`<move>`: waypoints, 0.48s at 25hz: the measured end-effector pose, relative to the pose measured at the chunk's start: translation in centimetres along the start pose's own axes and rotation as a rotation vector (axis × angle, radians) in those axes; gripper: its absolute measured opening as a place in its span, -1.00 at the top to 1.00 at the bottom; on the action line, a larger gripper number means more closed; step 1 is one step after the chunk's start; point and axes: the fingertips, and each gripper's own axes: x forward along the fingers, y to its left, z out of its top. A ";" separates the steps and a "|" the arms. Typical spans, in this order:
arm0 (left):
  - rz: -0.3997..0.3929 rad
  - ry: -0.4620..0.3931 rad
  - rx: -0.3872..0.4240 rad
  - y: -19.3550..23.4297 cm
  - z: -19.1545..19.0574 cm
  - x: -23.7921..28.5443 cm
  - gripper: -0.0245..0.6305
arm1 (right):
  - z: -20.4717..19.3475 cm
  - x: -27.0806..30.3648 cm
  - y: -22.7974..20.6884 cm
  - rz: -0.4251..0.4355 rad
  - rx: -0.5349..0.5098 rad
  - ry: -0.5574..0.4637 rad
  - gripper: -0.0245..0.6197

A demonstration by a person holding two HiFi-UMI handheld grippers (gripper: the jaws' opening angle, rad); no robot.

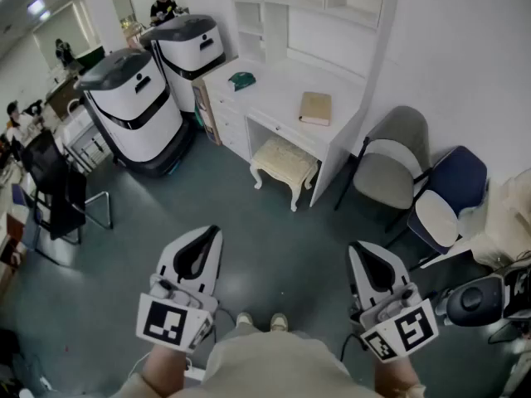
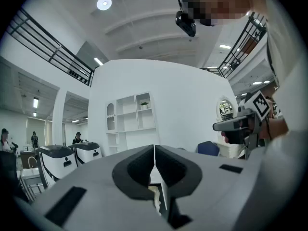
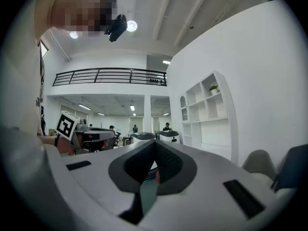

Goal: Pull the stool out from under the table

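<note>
Left gripper [image 1: 212, 234]: jaws clamped together, nothing between them, held level, pointing ahead towards the desk. It was well short of anything.

Desk [image 1: 274, 89] stood ahead against the wall. In the head view its front edge ran diagonally from upper left to lower right. Stool [image 1: 284, 162] sat in the kneehole near the desk's right end, back part under the front edge, front legs out on the floor [image 1: 249, 247]. Book [image 1: 315, 108] lay on the desktop just behind it, near the right end. The stool's long axis ran parallel to the desk's front edge, so a long side faced the person.

Right gripper [image 1: 359, 250]: also clenched shut and empty, level, aimed forward. Grey chair [image 1: 392, 162] stood just right of the desk's right end, near the stool's right side.

Key relation: the stool lay straight ahead, roughly between the two grippers and well apart from both. The left tip looked marginally nearer, but it was too close to call.

My read: the pull hadn't started. Either gripper would need to open before taking the seat's near edge or a front leg. The pull would then go across the long axis, away from the desk. The right side had less room because of the chair.
</note>
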 end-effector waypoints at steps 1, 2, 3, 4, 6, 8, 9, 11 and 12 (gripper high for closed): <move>0.001 0.007 -0.002 -0.1 -0.2 0.3 0.85 | -0.1 0.2 -0.4 0.003 0.009 0.002 0.86; 0.003 0.013 -0.004 -0.1 -0.3 0.6 0.85 | -0.1 0.3 -0.7 0.004 0.018 0.004 0.86; 0.006 0.018 -0.006 -0.1 -0.4 0.9 0.85 | -0.2 0.5 -1.1 0.004 0.023 0.005 0.86; 0.010 0.021 -0.007 0.0 -0.5 1.1 0.85 | -0.2 0.6 -1.3 0.003 0.025 0.006 0.86; 0.016 0.022 -0.009 0.2 -0.7 1.4 0.85 | -0.3 0.8 -1.7 -0.001 0.023 0.006 0.86; 0.021 0.023 -0.010 0.2 -0.9 1.7 0.84 | -0.4 0.9 -2.1 -0.003 0.021 0.001 0.86; 0.023 0.022 -0.009 0.3 -1.0 1.8 0.85 | -0.5 1.0 -2.3 -0.005 0.021 -0.001 0.86; 0.026 0.022 -0.004 0.4 -1.1 1.8 0.85 | -0.6 1.0 -2.4 -0.009 0.022 -0.004 0.86; 0.027 0.024 -0.002 0.4 -1.1 1.8 0.85 | -0.6 1.0 -2.4 -0.010 0.024 -0.004 0.86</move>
